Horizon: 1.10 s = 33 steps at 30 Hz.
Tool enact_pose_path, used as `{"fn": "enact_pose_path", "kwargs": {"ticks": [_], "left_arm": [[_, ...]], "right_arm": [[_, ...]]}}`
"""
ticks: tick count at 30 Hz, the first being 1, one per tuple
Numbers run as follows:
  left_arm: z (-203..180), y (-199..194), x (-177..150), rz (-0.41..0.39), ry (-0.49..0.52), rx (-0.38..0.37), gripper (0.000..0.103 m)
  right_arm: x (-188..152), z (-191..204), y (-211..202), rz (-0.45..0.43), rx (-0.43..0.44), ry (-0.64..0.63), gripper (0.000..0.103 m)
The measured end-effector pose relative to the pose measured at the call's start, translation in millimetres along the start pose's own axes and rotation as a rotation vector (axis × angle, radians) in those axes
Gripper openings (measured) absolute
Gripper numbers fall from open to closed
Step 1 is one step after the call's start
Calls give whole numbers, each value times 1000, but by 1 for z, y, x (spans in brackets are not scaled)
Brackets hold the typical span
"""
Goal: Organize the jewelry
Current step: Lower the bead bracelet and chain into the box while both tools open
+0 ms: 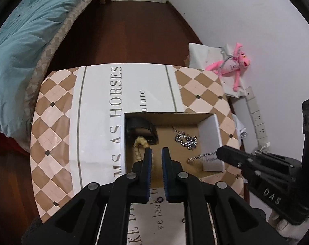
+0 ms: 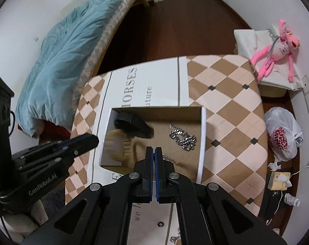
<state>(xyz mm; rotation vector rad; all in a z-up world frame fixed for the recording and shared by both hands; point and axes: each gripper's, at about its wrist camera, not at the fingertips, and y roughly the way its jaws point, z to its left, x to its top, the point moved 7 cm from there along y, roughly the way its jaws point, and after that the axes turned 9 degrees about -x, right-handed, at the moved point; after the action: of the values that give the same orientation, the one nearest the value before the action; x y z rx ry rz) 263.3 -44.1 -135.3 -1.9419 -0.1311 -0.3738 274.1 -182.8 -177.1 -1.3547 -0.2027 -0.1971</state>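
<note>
Bed (image 1: 21,30): stood off to the left, blue quilt (image 2: 68,47) heaped on it, well apart from the work.
Counter (image 1: 56,110): covered with a checked cloth printed with lettering, carrying the box near its middle.
Box (image 1: 210,130): open cardboard tray with white walls, sat on the counter, already holding several pieces.
Black clip (image 1: 142,129): lay in the box's far left corner, seemingly a hair clip.
Braided tan piece (image 1: 139,144): lay just beside the black clip, partly hidden by the left tool; blurred in the right wrist view.
Silver chain (image 2: 183,138): bunched on the box floor toward the right wall.
Thin sparkly chain (image 1: 201,156): hung over the box's right side, one end at the tip of the right gripper, apparently pinched there.
Left gripper (image 1: 156,153): jaws parted by a narrow gap, holding nothing, hovering over the box's near edge.
Right gripper (image 2: 153,150): jaws pressed nearly together, apparently clamped on the thin chain end, though the grip itself was not plainly shown.
Step in hand: likely lowering the thin chain into the box.
Next move: called for carrying the chain clear of the wall, setting it beside the silver chain without tangling, then parting the jaws.
</note>
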Motion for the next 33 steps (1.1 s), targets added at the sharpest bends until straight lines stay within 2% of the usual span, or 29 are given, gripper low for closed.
{"fn": "enact_pose_path", "kwargs": {"ticks": [5,6,7,8,9,10,12,15,16,17,19,21,23,25,26,29,33], "left_arm": [[11,0,6,-8,-11,58,12],[14,0,6,-11,-12,79,18],[16,0,7,-11,-12,91,26],[19,-2,6,-20,-13,105,29],[21,-3,6,-29,-17,118,37],[24,-4,6,-36,-18,132,50],[28,-7,4,-57,-17,164,63],[31,-11,-1,-86,-9,199,66],[32,-11,-3,-93,-6,209,68],[33,-12,-5,-99,-5,218,69],[34,-12,-12,-114,1,241,80],[36,-11,-19,-117,1,257,88],[38,-9,-25,-117,-4,266,88],[36,-8,-30,-114,-4,271,99],[36,-8,-32,-114,-2,271,100],[32,-14,-36,-134,5,274,101],[26,-25,-39,-168,15,275,101]], "right_arm": [[1,-2,17,62,-12,13,5],[1,-3,19,68,-12,19,8],[1,-4,20,70,-17,21,16],[1,-5,20,74,-18,21,27],[1,-6,21,77,-22,21,32],[0,-8,20,73,-33,21,41],[-1,-11,19,63,-63,15,43],[-5,-19,15,38,-156,4,44],[-8,-22,15,31,-189,0,51],[-11,-25,15,25,-222,-1,64],[-19,-32,15,15,-291,-1,78],[-27,-37,15,15,-330,4,83],[-33,-41,15,9,-358,3,94],[-39,-41,13,-1,-373,3,95],[-42,-42,12,-8,-382,7,95],[-44,-42,7,-29,-406,9,101],[-47,-41,-9,-68,-426,17,101]]}}
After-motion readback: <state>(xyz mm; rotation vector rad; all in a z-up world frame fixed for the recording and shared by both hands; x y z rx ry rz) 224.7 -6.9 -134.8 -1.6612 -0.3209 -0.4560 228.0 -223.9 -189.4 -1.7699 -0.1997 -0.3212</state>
